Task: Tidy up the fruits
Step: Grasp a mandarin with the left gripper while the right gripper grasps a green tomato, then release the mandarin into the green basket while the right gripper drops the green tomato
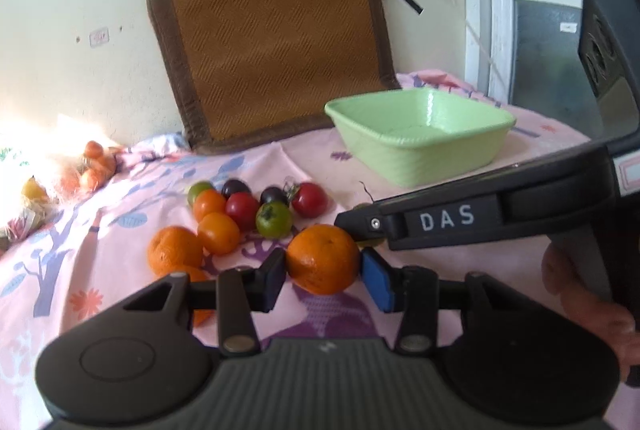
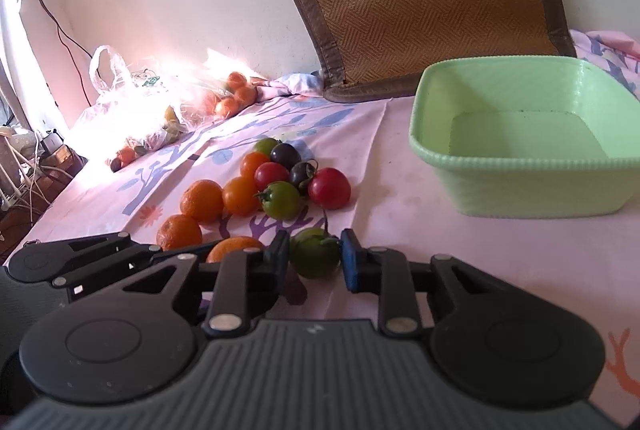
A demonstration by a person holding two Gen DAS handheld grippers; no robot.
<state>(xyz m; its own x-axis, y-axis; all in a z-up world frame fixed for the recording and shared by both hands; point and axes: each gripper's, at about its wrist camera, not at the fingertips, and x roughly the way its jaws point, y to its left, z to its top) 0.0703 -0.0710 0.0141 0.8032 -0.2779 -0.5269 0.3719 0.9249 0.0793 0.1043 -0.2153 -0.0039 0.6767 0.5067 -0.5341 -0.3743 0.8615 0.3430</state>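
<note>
My left gripper [image 1: 323, 276] is shut on an orange mandarin [image 1: 322, 258], just above the pink cloth. My right gripper [image 2: 314, 261] is shut on a green fruit [image 2: 315, 257] resting on the cloth; it also shows in the left wrist view [image 1: 440, 222] as a black arm at the right. A pile of red, green, orange and dark fruits [image 1: 248, 210] lies beyond, also in the right wrist view [image 2: 276, 186]. Two mandarins [image 2: 192, 214] lie at its left. An empty light green basin [image 1: 420, 134] stands at the far right, also in the right wrist view [image 2: 528, 134].
A brown woven mat [image 1: 268, 38] leans on the wall behind the basin. A plastic bag with more fruit [image 2: 160, 110] lies at the far left in bright sunlight. Cables and plugs [image 2: 28, 166] hang past the bed's left edge.
</note>
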